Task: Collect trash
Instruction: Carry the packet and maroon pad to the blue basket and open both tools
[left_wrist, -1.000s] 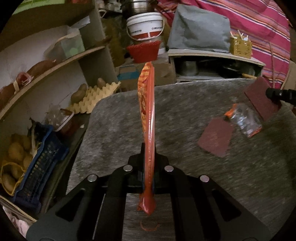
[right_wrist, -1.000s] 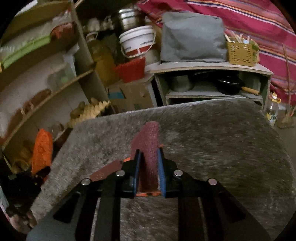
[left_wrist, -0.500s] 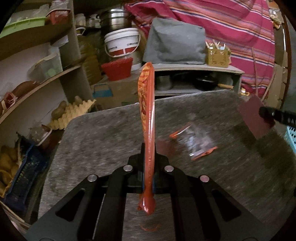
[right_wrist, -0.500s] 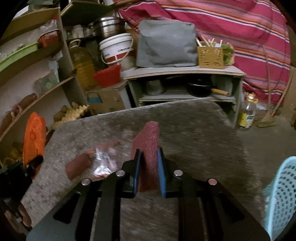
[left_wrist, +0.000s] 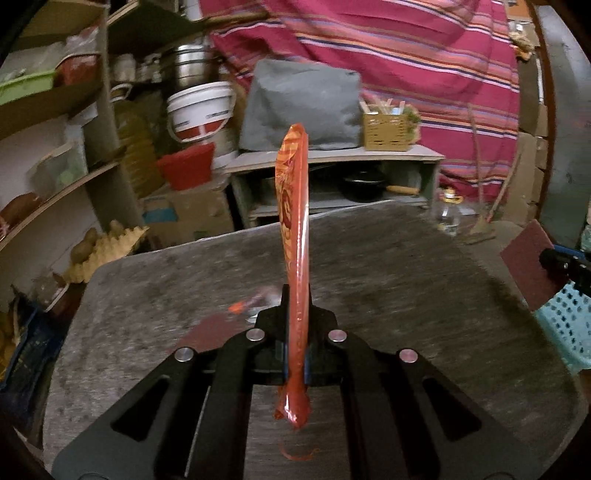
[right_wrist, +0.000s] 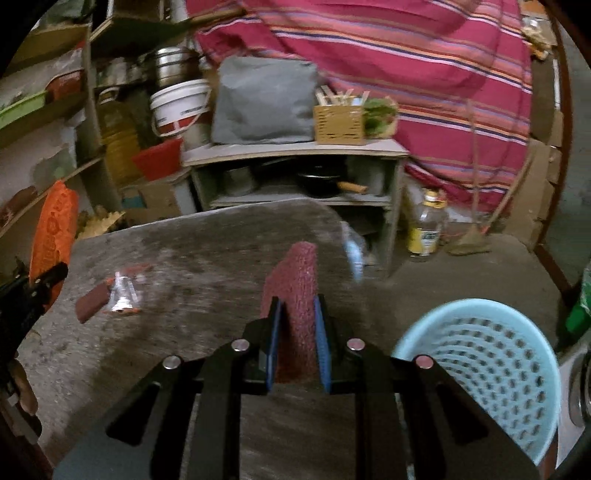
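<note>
My left gripper (left_wrist: 295, 314) is shut on an orange snack wrapper (left_wrist: 293, 229) that stands upright above the grey table (left_wrist: 388, 295). The wrapper also shows at the left of the right wrist view (right_wrist: 53, 236). My right gripper (right_wrist: 297, 314) is shut on a maroon scouring pad (right_wrist: 295, 288), near the table's right edge; the pad shows at the right of the left wrist view (left_wrist: 528, 266). A light blue perforated basket (right_wrist: 491, 369) stands just right of it, below the table edge. A clear wrapper (right_wrist: 123, 295) and another maroon pad (right_wrist: 90, 301) lie on the table.
Wooden shelves (left_wrist: 55, 177) with potatoes and an egg tray (left_wrist: 107, 243) stand on the left. A low grey cabinet (right_wrist: 295, 173) with pots stands behind the table. An oil bottle (right_wrist: 424, 229) stands on the floor to the right. A striped cloth (right_wrist: 406, 74) hangs behind.
Both grippers have swung to the right with their loads. The blue basket has come into view beside the right gripper, and the table litter has slid to the left in both views.
</note>
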